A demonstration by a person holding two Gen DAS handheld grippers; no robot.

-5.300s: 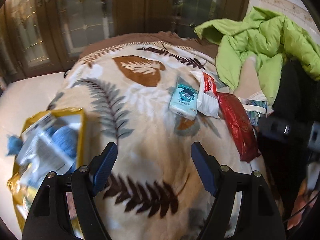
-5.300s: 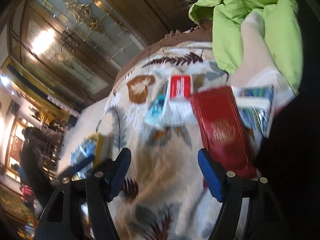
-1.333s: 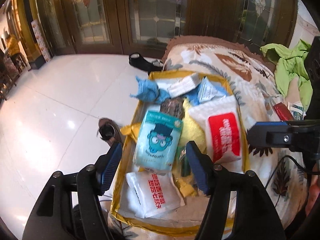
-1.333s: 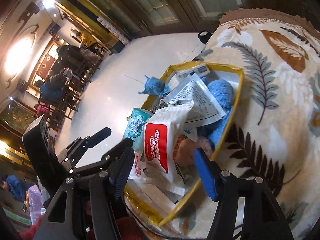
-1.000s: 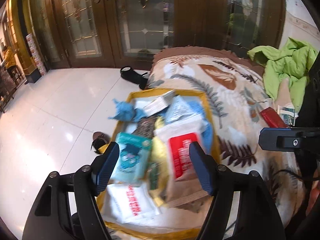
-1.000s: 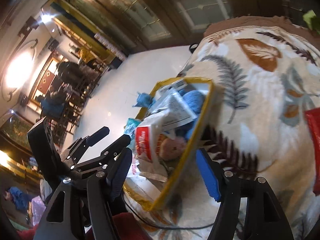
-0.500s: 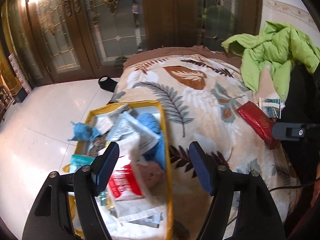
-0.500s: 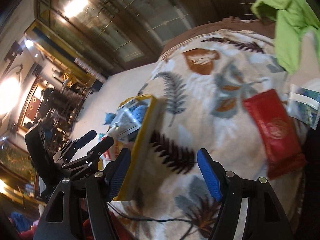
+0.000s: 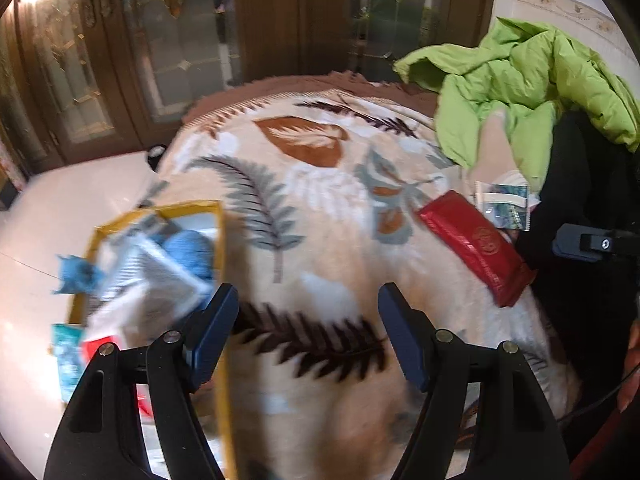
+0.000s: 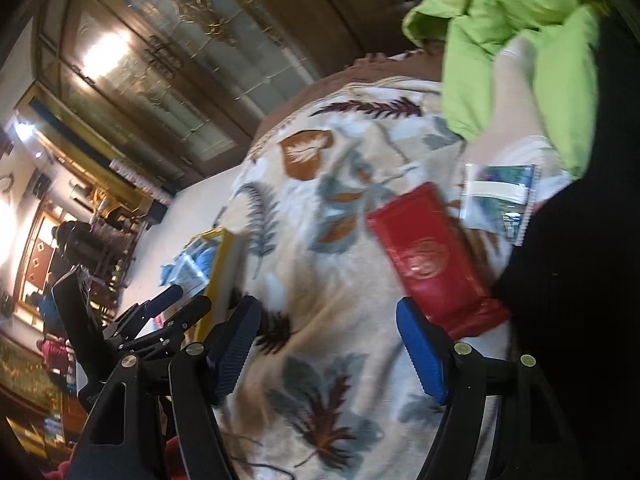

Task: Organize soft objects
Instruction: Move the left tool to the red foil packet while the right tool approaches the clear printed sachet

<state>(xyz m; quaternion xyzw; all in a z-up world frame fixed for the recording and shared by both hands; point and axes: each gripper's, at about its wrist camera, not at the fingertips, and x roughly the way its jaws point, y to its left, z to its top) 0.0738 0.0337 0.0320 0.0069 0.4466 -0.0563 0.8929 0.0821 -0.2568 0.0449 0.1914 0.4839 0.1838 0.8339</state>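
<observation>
Both grippers have swung away from the yellow-rimmed box (image 9: 219, 240) since half a second ago, so the leaf-print blanket (image 9: 320, 200) now fills the middle of each view and the box sits off to the left. The left gripper (image 9: 308, 332) hangs with its blue-padded jaws spread wide and nothing between them; the right gripper (image 10: 328, 344) is likewise released and empty.

Only the left wrist view looks down into the box — soft packets lie heaped there, a blue knitted bundle (image 9: 188, 248) near the rim, crinkled white wrappers and a teal pack (image 9: 68, 356) lower down, all blurred. The right wrist view shows the box (image 10: 220, 256) edge-on, and also the left gripper's black frame (image 10: 132, 328) beside it and a bright, ornate room beyond.

Both views share the glossy red flat pouch (image 9: 472, 244) lying on the fleecy blanket, with a small clear-plastic sachet (image 9: 504, 204) just beside it, and a puffy lime-green jacket (image 9: 520, 84) crumpled behind.
</observation>
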